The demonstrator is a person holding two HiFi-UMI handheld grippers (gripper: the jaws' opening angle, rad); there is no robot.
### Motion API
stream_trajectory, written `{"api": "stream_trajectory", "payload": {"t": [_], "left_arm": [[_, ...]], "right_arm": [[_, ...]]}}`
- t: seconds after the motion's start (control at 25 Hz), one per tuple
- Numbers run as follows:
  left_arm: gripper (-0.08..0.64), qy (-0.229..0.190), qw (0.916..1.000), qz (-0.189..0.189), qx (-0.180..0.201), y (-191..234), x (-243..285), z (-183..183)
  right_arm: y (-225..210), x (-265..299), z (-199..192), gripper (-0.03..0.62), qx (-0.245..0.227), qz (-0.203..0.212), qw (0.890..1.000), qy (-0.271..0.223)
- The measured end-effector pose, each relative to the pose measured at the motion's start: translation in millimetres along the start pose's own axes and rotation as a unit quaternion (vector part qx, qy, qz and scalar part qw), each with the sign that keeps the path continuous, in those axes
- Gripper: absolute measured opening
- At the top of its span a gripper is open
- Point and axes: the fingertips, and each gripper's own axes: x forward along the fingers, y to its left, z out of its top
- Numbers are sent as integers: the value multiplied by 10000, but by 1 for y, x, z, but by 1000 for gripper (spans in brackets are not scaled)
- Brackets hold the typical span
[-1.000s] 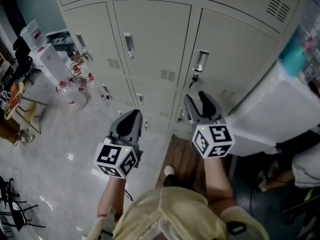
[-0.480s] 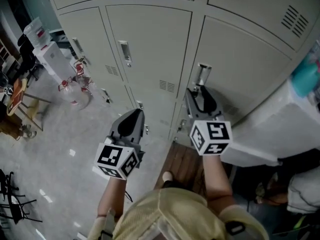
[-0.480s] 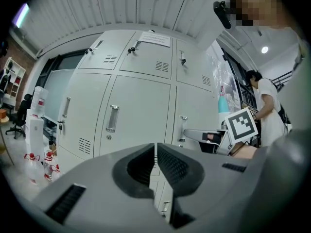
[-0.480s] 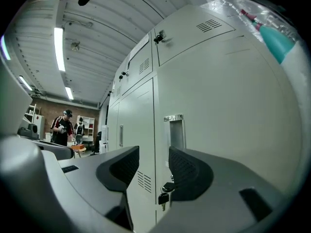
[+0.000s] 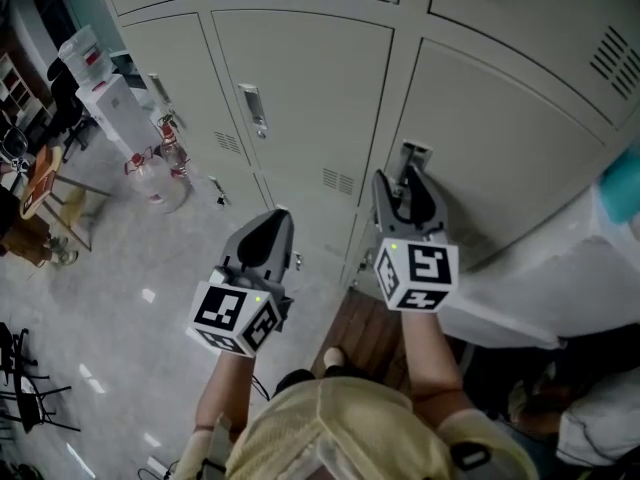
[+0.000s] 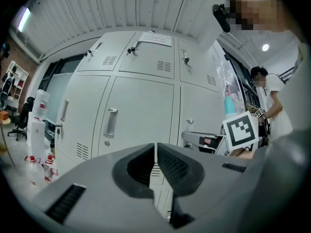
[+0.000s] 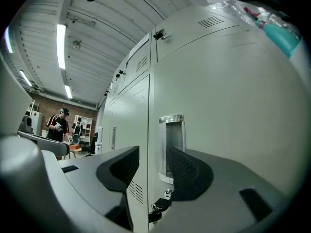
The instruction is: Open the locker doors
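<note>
While the right gripper (image 5: 404, 190) holds its jaws apart at centre frame, the recessed handle (image 5: 414, 154) of the right-hand locker door (image 5: 500, 128) lies just ahead of its tips, long axis vertical. The left gripper (image 5: 268, 233), jaws together, sits farther off at lower left.

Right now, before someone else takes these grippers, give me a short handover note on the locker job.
Left gripper: jaws together, empty, held short of the middle locker door.
Right gripper: jaws apart, lined up on the recessed handle of the right locker door, no grip yet.
Keys hang in the lock just below that handle.
Done: nothing, every door in view is shut.
Left: probably close on the handle and pull that door open, then the others.
</note>
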Motion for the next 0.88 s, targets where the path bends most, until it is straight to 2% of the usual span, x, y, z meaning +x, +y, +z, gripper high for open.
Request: {"api": "stream_trajectory", "payload": {"t": [0.24,0.48,0.88], "left_arm": [[3,-29,10000,-78,3,2,2,2],[3,-50,9999,-132,-45,13,-7,4],[3,-75,9984,-547,-87,4,-27,5]], "right_arm": [[4,10,0,170,-49,16,10000,31],[8,5,1,170,-57,-169,9998,78],[31,-40,0,170,-94,-316,9993,180]]}}
